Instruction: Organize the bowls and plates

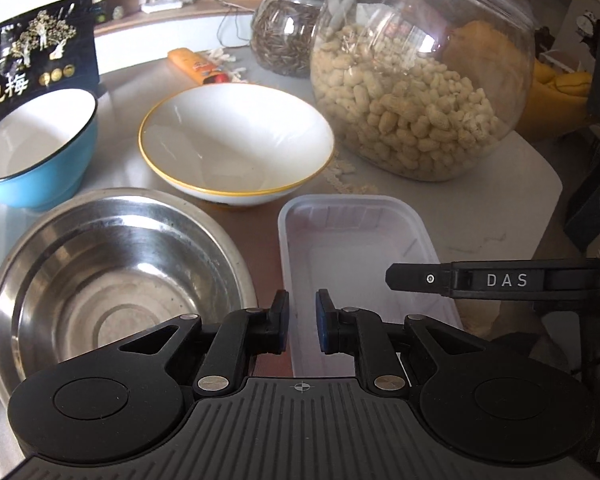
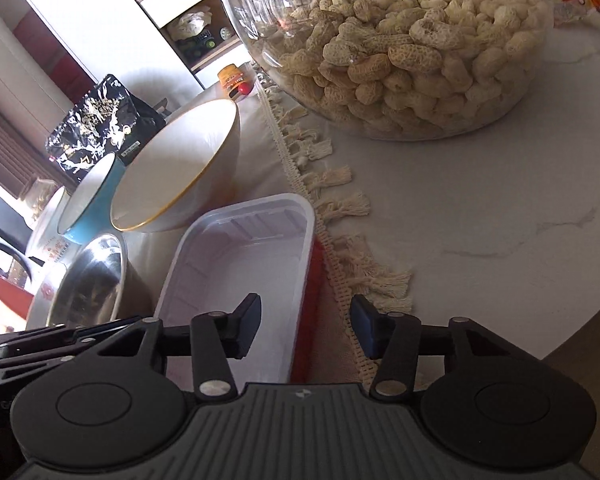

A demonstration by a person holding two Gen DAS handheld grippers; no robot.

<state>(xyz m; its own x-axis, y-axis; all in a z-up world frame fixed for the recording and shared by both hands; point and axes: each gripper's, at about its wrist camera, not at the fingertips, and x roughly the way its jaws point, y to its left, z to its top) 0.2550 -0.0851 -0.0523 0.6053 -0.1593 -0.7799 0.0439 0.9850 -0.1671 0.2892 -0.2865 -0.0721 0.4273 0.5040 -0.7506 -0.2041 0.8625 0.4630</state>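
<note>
A white plastic tray (image 1: pixel 352 248) lies on the table close in front of me. My left gripper (image 1: pixel 302 326) straddles the tray's left rim with a narrow gap between the pads; I cannot tell whether they pinch it. My right gripper (image 2: pixel 305 330) is open, straddling the tray's right wall (image 2: pixel 300 280), one finger inside, one outside. It also shows in the left wrist view (image 1: pixel 392 278). A steel bowl (image 1: pixel 112 280) sits left of the tray. A white bowl with a yellow rim (image 1: pixel 236 144) and a blue bowl (image 1: pixel 36 148) stand behind.
A large clear jar of peanuts (image 1: pixel 420 76) stands behind the tray on a fringed cloth (image 2: pixel 340 240). A smaller glass jar (image 1: pixel 284 28), a black snack bag (image 1: pixel 32 52) and an orange tube (image 1: pixel 196 66) are further back. The table edge (image 2: pixel 580 320) curves at right.
</note>
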